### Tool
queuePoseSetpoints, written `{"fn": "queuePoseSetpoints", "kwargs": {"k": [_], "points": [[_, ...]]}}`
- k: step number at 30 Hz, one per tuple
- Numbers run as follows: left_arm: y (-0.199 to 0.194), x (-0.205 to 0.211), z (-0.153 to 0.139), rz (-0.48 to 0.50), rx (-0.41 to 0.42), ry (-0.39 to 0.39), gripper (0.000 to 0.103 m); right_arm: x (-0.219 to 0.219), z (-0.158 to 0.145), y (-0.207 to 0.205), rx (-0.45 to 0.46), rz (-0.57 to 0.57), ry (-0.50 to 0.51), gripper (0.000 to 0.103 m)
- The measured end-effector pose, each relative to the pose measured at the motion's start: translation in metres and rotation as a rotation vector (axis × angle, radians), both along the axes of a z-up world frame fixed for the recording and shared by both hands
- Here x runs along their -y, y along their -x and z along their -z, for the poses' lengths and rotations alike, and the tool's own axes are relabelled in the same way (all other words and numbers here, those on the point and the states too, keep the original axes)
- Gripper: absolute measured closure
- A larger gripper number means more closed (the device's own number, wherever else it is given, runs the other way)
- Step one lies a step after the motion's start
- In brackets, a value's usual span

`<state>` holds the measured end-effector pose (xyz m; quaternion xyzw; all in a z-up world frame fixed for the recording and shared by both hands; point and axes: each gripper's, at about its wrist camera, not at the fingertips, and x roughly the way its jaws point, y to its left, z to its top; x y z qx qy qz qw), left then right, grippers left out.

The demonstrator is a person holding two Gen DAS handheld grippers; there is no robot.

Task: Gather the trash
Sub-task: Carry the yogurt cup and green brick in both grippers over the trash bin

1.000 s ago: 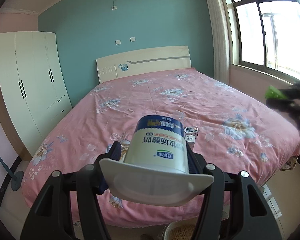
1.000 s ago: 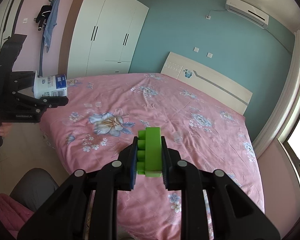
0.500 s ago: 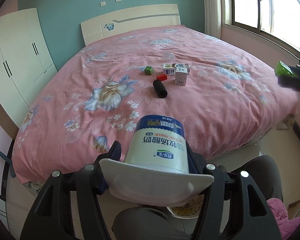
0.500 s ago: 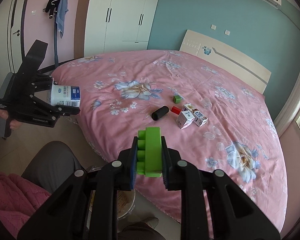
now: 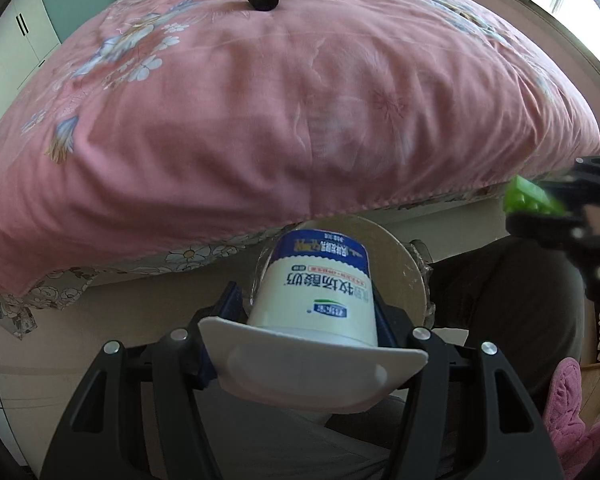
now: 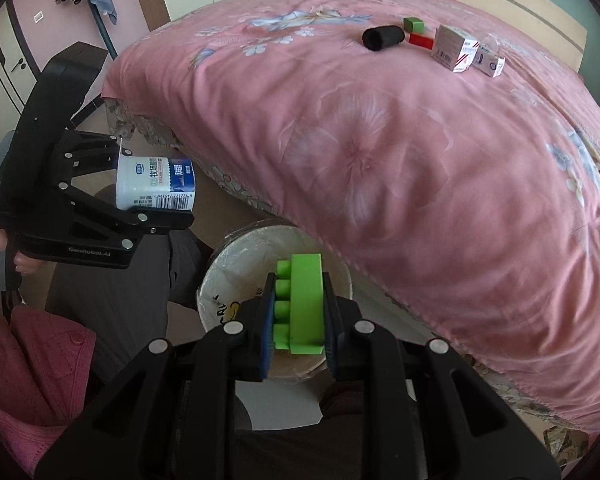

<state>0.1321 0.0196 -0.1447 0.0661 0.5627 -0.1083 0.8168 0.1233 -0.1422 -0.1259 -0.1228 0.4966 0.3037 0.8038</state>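
My left gripper [image 5: 308,308] is shut on a white and blue yogurt cup [image 5: 316,292], held above the round waste bin [image 5: 404,256] on the floor by the bed. In the right wrist view the cup [image 6: 156,184] hangs left of the bin [image 6: 224,272]. My right gripper [image 6: 296,312] is shut on a green toy brick [image 6: 302,304], directly over the bin's opening. The brick also shows in the left wrist view [image 5: 532,200] at the right edge.
On the pink floral bed [image 6: 380,140] lie a black roll [image 6: 382,38], a green cube [image 6: 414,24], a red block [image 6: 422,40] and two small cartons [image 6: 454,48]. The person's legs [image 6: 132,288] and pink clothing [image 6: 32,364] are beside the bin.
Both grippers have tilted down and come low from facing across the bed to over the bin at the bed's foot. Each still holds its object.
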Motion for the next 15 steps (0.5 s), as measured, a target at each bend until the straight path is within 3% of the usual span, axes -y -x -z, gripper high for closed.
{"fn": "queuePoseSetpoints", "kwargs": {"k": [5,15], "points": [[-0.006,0.004,0.041,-0.028,-0.097,0.002,0.04,-0.013,0.055,-0.004,-0.123,0.001,-0.002,0.081],[-0.03,0.007,0.115,-0.099,-0.251,-0.012,0.04,-0.043,0.133,-0.018,-0.33,0.027,0.026,0.081]]}}
